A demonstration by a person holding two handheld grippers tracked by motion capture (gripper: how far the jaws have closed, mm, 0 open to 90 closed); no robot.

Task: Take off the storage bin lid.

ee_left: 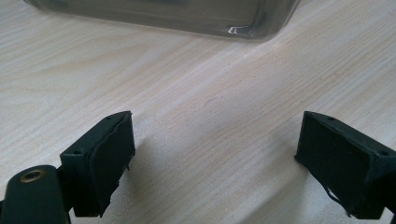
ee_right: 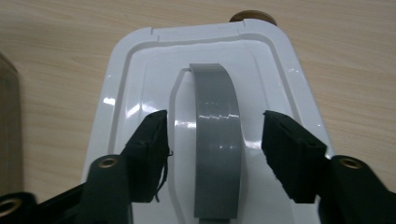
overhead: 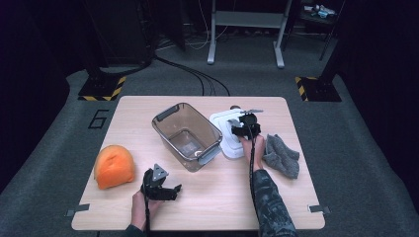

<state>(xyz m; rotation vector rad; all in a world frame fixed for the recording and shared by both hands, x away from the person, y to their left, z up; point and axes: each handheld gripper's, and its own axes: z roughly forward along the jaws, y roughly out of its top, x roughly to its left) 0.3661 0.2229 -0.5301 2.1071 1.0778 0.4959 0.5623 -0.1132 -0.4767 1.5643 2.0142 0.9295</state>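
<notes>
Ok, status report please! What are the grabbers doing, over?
Right gripper open, astride grey handle of white lid. Left gripper open over bare table. Nothing in the way.

White lid [ee_right: 140, 88] lies flat on the table; its grey handle [ee_right: 217, 140] arches upright, lengthwise.

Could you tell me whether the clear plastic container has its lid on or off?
Off: the container stands open-topped, and the white lid lies flat beside it.

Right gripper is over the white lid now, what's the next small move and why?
Probably close the right gripper on the grey handle of the white lid: the handle sits between its open jaws, not yet pinched, and the clear bin beside it stands uncovered.
</notes>
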